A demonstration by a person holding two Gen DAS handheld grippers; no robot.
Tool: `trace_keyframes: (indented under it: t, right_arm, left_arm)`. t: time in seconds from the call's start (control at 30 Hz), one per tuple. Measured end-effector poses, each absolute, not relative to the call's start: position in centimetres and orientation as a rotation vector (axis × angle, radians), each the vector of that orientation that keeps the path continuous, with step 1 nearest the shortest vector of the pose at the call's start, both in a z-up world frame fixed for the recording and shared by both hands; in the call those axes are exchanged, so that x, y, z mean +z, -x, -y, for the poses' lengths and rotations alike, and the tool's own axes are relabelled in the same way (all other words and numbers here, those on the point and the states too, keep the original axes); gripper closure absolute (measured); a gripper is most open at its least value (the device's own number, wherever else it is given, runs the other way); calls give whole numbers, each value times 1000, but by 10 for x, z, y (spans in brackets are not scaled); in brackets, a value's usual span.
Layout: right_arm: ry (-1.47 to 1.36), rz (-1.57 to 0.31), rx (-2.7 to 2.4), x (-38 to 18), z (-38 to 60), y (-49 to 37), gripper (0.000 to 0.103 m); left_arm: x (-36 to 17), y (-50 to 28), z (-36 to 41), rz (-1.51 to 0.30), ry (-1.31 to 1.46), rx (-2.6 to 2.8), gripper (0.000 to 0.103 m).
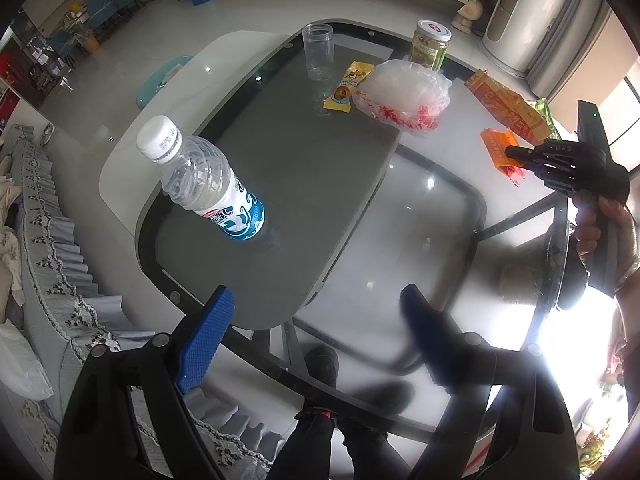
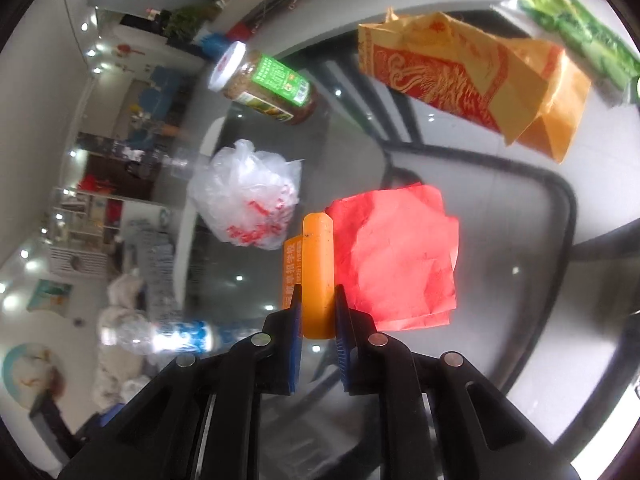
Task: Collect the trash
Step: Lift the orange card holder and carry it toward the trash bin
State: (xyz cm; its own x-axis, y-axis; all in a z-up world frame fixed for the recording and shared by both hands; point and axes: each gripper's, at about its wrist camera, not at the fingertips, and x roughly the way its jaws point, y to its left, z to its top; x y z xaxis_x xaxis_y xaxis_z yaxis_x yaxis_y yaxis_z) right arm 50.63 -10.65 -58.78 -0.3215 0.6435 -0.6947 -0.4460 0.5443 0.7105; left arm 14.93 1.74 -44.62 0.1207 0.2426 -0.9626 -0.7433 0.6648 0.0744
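1. Orange leaflet (image 2: 316, 276), folded w/ printed characters on one side, sits clamped betw. the blue pads of the right gripper (image 2: 318, 300); jaws pinched shut on it, near end of the glass table (image 2: 500, 240).
2. Red paper (image 2: 400, 256), crumpled, lies flat on the glass just beside the leaflet, touching or overlapping it; can't tell which.
3. Left gripper (image 1: 316, 304) hangs over the near table edge, pointing steeply down, jaws wide apart, nothing betw. them.
4. Water bottle (image 1: 208, 184), white cap, blue wave label, stands upright on the dark glass, beyond the left gripper's pads.
5. A hand (image 1: 600, 232) holds the right gripper's handle at the far right of the left view.
6. White plastic bag (image 2: 248, 196) w/ red print sits mid-table, bunched up.
7. Yellow snack wrapper (image 1: 350, 86) lies just beside the bag; a clear empty jar (image 1: 318, 52) stands next to it.
8. Yellow-red paper bag (image 2: 460, 80) lies flat, a green packet (image 2: 580, 28) behind it.
9. Pickle jar (image 2: 268, 80), white lid, green label, stands at the far end.
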Motion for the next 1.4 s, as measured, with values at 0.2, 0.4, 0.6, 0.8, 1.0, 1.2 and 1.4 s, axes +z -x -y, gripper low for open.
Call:
trace_keyframes:
  t: [0.2, 0.4, 0.6, 0.8, 1.0, 1.2, 1.4]
  right_arm:
    - [-33, -1477, 1073, -569, 96, -495, 89]
    - [27, -1451, 1058, -561, 102, -494, 89]
    - [140, -1382, 1074, -549, 97, -478, 89]
    - [272, -1306, 1016, -538, 94, -466, 89]
    - [374, -1249, 898, -536, 92, -460, 89]
    - [432, -1202, 871, -534, 85, -447, 89]
    - [442, -1176, 835, -526, 85, -442, 89]
  left_arm:
    - [-444, -151, -16, -1248, 486, 763, 20]
    - [-444, -150, -14, -1246, 487, 758, 20]
    - [-444, -150, -12, -1246, 486, 755, 20]
    - [-440, -152, -11, -1239, 478, 750, 20]
    - [-438, -155, -7, -1237, 470, 733, 20]
    - [-435, -157, -5, -1234, 459, 727, 20]
    - [-433, -160, -5, -1229, 453, 721, 20]
